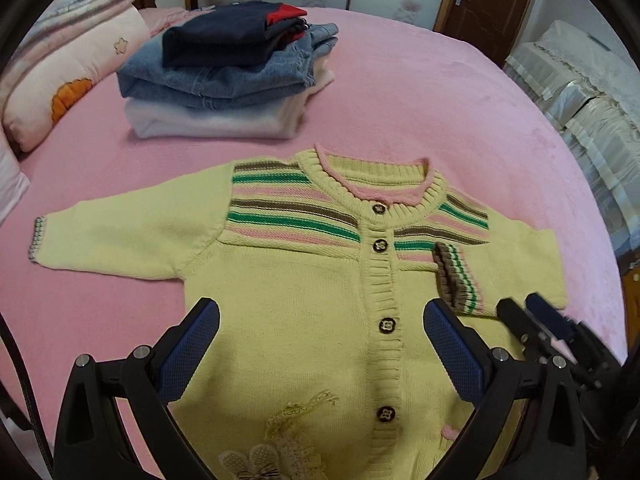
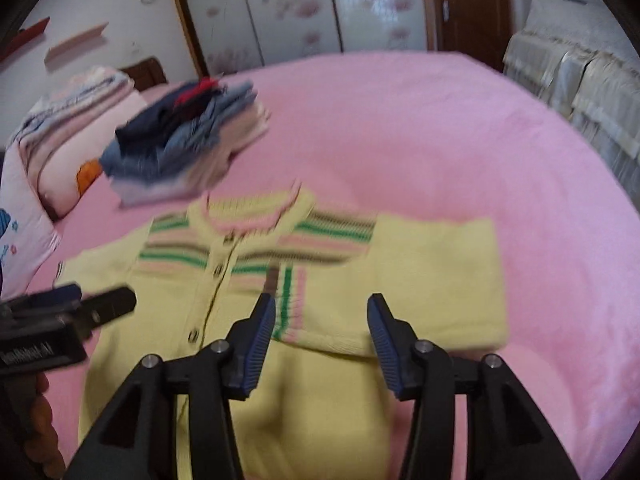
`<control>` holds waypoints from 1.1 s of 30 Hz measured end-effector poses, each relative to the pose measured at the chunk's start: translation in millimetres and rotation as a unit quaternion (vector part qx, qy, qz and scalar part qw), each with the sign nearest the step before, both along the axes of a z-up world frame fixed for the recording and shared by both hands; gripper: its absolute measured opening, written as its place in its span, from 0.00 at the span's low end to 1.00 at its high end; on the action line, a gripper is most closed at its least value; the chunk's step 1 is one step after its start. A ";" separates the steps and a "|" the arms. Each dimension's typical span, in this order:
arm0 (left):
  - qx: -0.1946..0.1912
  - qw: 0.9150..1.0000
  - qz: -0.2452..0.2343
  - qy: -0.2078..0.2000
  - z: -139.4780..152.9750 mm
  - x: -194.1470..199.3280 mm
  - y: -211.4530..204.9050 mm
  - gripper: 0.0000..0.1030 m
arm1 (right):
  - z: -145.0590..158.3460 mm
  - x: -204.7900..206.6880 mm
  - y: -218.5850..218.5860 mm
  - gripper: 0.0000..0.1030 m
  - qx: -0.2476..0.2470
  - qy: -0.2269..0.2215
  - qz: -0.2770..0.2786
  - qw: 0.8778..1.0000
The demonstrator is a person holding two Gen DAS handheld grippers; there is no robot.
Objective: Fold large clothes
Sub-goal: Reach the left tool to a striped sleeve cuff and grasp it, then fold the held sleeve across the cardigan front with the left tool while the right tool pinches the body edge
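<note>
Ribbed-knit yellow cardigan (image 1: 304, 304) lying flat on fuzzy pink bedspread (image 1: 440, 100); left gripper (image 1: 320, 320) and right gripper (image 2: 322, 312) hovering, jaws apart, gripping nothing.

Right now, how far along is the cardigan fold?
Done: a folded stack sits farther back on the bed, and the cardigan's right sleeve is folded across the chest. In hand: nothing; left tongs and right tongs are open. Left: the left sleeve, still spread, and body fold.
</note>
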State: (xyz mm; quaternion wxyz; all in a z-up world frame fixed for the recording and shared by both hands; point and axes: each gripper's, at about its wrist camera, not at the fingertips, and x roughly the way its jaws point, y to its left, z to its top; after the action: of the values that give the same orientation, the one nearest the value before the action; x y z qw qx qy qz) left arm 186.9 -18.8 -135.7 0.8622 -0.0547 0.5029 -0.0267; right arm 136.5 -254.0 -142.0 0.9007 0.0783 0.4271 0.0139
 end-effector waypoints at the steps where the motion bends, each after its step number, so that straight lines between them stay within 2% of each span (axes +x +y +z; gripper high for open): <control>1: -0.012 1.000 -0.008 0.003 -2.7 0.5 -0.5 0.98 | -3.3 -2.3 0.9 0.47 0.008 0.006 -0.002 1.000; 3: -0.045 0.999 -0.025 0.007 -7.4 2.5 -3.3 0.93 | -5.9 -12.8 -3.8 0.47 0.029 0.008 -0.006 1.000; 5: -0.093 0.994 -0.048 0.016 -13.0 6.7 -8.6 0.83 | -4.0 -21.3 -12.6 0.47 0.042 0.008 -0.018 0.999; 9: -0.187 0.977 -0.092 0.053 -32.9 17.9 -28.7 0.70 | 2.2 -41.3 -22.1 0.47 0.046 0.005 -0.033 0.998; 12: -0.220 0.967 -0.103 0.075 -47.5 25.2 -41.9 0.65 | -1.1 -52.1 -26.1 0.47 0.051 0.007 -0.040 0.998; 14: -0.244 0.960 -0.108 0.091 -58.2 30.6 -50.8 0.57 | -5.1 -56.6 -28.8 0.47 0.060 0.011 -0.048 0.997; 15: -0.255 0.955 -0.109 0.101 -64.9 34.5 -56.3 0.56 | -6.6 -58.7 -30.3 0.47 0.063 0.012 -0.050 0.997; 21: -0.269 0.951 -0.105 0.112 -82.0 49.2 -75.3 0.55 | -23.1 -63.0 -36.2 0.47 0.081 0.030 -0.056 0.995; 23: -0.270 0.950 -0.108 0.113 -84.1 53.4 -81.2 0.35 | -26.9 -63.0 -37.1 0.47 0.084 0.033 -0.057 0.994; 24: -0.269 0.950 -0.108 0.117 -84.5 54.6 -83.7 0.29 | -28.4 -62.9 -37.6 0.47 0.086 0.034 -0.057 0.994; 25: -0.272 0.949 -0.108 0.122 -86.0 56.4 -87.0 0.16 | -29.4 -63.1 -38.2 0.47 0.087 0.034 -0.058 0.994; 26: -0.278 0.946 -0.108 0.126 -86.7 58.5 -89.5 0.11 | -30.2 -63.0 -38.8 0.47 0.087 0.034 -0.059 0.994; 27: -0.283 0.945 -0.103 0.127 -84.8 58.9 -93.0 0.10 | -30.9 -62.8 -39.7 0.47 0.087 0.035 -0.061 0.994; 29: -0.275 0.948 -0.105 0.120 -73.8 59.5 -96.8 0.09 | -33.1 -61.8 -42.7 0.47 0.088 0.038 -0.066 0.993; 31: -0.262 0.953 -0.119 0.094 -47.9 57.7 -102.2 0.08 | -35.7 -59.8 -48.0 0.47 0.093 0.040 -0.075 0.992; 33: -0.260 0.954 -0.132 0.064 -18.9 56.4 -101.4 0.08 | -39.1 -54.4 -55.4 0.47 0.106 0.044 -0.083 0.990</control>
State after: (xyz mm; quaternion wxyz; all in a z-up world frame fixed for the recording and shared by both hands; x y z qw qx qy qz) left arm 243.3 -120.2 -154.6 0.7728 -0.2118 0.5354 -0.2670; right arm 82.1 -309.4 -181.1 0.8659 0.2089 0.4541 -0.0197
